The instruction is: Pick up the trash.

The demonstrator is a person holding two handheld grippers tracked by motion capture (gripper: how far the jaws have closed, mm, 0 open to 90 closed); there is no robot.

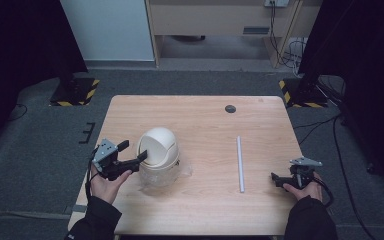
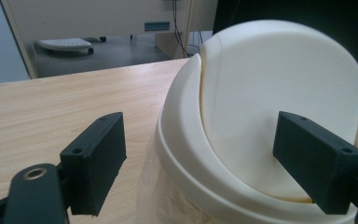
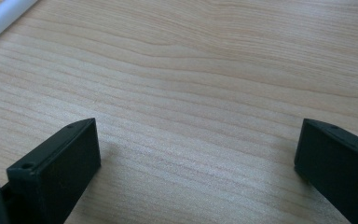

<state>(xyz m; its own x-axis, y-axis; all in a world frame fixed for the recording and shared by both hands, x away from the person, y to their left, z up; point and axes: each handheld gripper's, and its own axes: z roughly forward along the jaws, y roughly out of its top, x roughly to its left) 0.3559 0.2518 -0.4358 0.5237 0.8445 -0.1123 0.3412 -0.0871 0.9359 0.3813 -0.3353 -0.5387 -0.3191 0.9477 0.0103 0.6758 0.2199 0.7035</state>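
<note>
The left tongs (image 1: 130, 159) are spread wide, held in the person's left hand (image 1: 106, 186) near the left edge of the desk (image 1: 205, 120), with nothing pinched between them. In the left gripper view, one jaw stands over bare wood to the left, and the other jaw lies in front of the cream swing lid (image 2: 279, 107) of a small bin (image 1: 158, 156); whether that jaw touches the lid I cannot tell. In the high view the tips of these tongs reach the left side of the bin, at the height of its domed top. The bin stands upright on the left half of the desk, and its lower body looks clear, with a pale liner crumpled around its base. The right tongs (image 1: 278, 180) are also spread apart and hold nothing; they sit low over the desk near its right front corner, in the person's right hand (image 1: 305, 189), pointing left. In the right gripper view, bare wood grain lies between the two jaws. A thin white rod (image 1: 239, 163) lies flat on the desk between the bin and the right tongs, well apart from both, running front to back.
</note>
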